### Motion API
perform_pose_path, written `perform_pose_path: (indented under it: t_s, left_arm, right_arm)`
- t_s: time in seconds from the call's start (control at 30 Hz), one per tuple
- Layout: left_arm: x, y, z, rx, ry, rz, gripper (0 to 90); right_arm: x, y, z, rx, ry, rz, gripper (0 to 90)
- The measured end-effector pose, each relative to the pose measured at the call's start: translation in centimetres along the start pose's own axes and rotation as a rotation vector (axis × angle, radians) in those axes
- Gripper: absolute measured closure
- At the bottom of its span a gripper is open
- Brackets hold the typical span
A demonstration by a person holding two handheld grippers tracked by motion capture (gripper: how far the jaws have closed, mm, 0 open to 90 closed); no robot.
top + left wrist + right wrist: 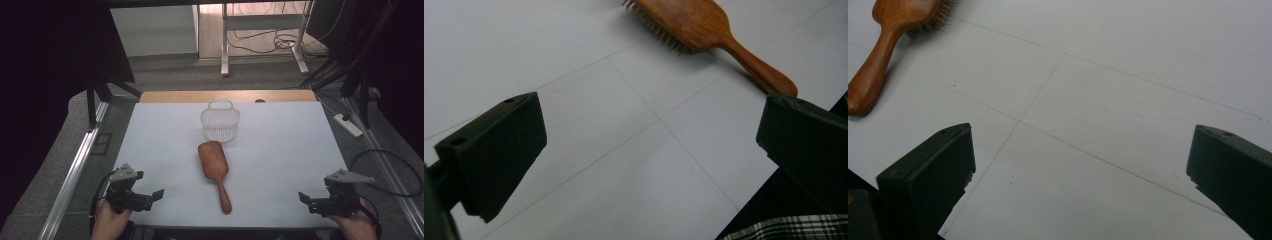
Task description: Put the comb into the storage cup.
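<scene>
A brown wooden hairbrush [215, 167] lies bristles down in the middle of the white table [285, 150], its handle towards the near edge. Behind it stands a small white mesh basket [220, 122] with a handle, and it looks empty. My left gripper [154, 196] rests at the near left corner, open, with nothing between its jaws. In the left gripper view the hairbrush [694, 22] lies ahead of the left gripper [651, 135]. My right gripper [306, 200] sits at the near right corner, also open and empty. In the right gripper view the hairbrush [883, 40] lies to the upper left of the right gripper [1080, 150].
A wooden strip [200, 96] runs along the table's far edge. On the floor to the right lie a white power strip [348, 125] and black cables [395, 170]. A metal rail [75, 170] runs along the left side. White desk legs [225, 45] stand beyond.
</scene>
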State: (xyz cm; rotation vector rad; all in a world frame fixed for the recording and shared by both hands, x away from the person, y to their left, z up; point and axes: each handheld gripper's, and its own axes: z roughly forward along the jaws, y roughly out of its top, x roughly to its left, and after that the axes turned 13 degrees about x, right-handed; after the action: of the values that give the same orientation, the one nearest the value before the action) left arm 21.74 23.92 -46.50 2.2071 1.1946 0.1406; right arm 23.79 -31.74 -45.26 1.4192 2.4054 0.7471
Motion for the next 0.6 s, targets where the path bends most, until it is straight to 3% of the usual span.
perform_pose_path:
  t_s: [0.6]
  left_arm:
    - [-0.8,2.4,1.2,0.026,0.008,0.036,0.0]
  right_arm:
    - [0.0,0.1,0.1,0.010,0.004,0.002,0.0]
